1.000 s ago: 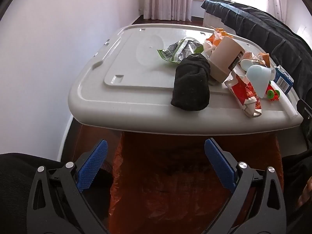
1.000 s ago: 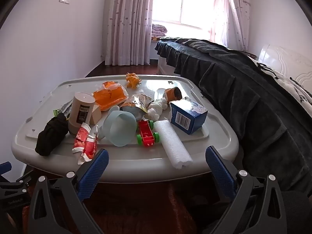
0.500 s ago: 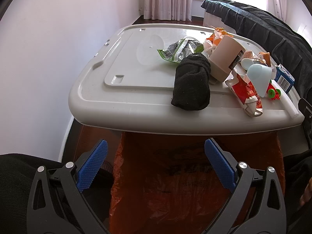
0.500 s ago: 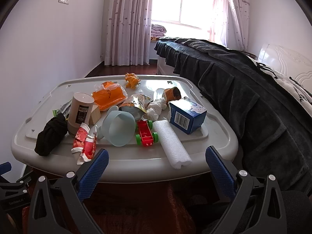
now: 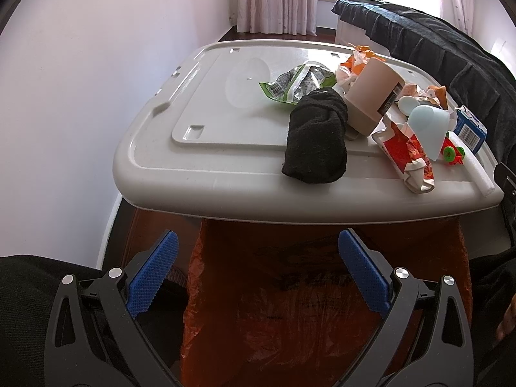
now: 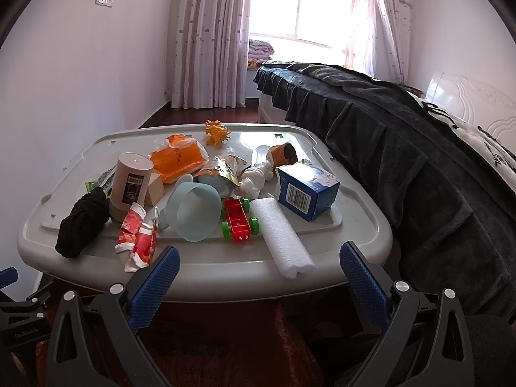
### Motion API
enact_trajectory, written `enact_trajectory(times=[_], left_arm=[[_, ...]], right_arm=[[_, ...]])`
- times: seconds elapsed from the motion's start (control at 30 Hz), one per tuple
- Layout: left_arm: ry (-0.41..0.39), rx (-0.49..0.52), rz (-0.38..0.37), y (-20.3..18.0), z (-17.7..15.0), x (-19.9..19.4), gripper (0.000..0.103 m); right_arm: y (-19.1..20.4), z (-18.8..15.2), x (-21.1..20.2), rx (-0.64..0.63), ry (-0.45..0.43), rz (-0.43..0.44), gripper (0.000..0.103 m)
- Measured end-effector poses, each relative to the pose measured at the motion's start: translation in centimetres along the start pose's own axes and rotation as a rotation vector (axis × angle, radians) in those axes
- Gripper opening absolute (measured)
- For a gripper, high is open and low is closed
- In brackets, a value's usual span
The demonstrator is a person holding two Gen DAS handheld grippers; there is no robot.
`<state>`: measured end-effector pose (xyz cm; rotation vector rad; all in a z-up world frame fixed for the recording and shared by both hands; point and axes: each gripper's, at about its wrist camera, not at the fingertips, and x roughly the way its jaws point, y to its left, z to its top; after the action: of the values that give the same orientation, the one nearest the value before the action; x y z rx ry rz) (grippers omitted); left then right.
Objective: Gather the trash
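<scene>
Two handheld claws wait at the near edge of a cluttered grey plastic lid (image 6: 361, 225) that serves as the work surface; nothing is gripped. The left gripper (image 5: 258, 269), at the bottom of its view, is spread wide and empty, hanging over an orange trash bag (image 5: 290, 306) that sits below the lid's near rim. The right gripper (image 6: 256, 279), at the bottom of its view, is equally wide and empty. Trash fills the centre of the right view: a crumpled red wrapper (image 6: 137, 242) at the near edge, a white foam roll (image 6: 283, 240) right of centre, a white tissue wad (image 6: 256, 177), an orange plastic bag (image 6: 177, 158) and a foil pouch (image 6: 222, 167). A green wrapper (image 5: 296, 84) lies centre in the left view. Mixed in are a black sock (image 6: 82, 224), a beige cylinder (image 6: 130, 185), a pale blue cup (image 6: 195, 211) on its side, a red toy car (image 6: 238, 217), a blue carton (image 6: 306, 190) and an orange toy dinosaur (image 6: 217, 132). A sensible first pick seems the red wrapper or foam roll, nearest the bag: close on the middle, lift clear of neighbours, release over the bag's mouth. Pale walls stand left, curtains (image 6: 209, 38) and a bright window upper centre, a dark-covered bed (image 6: 403, 129) at right
</scene>
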<state>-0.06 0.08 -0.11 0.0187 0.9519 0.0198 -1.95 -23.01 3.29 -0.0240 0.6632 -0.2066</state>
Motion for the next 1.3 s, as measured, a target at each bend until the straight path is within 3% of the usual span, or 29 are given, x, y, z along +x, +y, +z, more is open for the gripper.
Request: enact_trajectory(times=[1.3], left_arm=[[-0.006,0.007,-0.004,-0.85,0.18,0.42,0.097]], right_arm=[[-1.07,-0.83,0.37,0.006,0.019,-0.010,0.098]])
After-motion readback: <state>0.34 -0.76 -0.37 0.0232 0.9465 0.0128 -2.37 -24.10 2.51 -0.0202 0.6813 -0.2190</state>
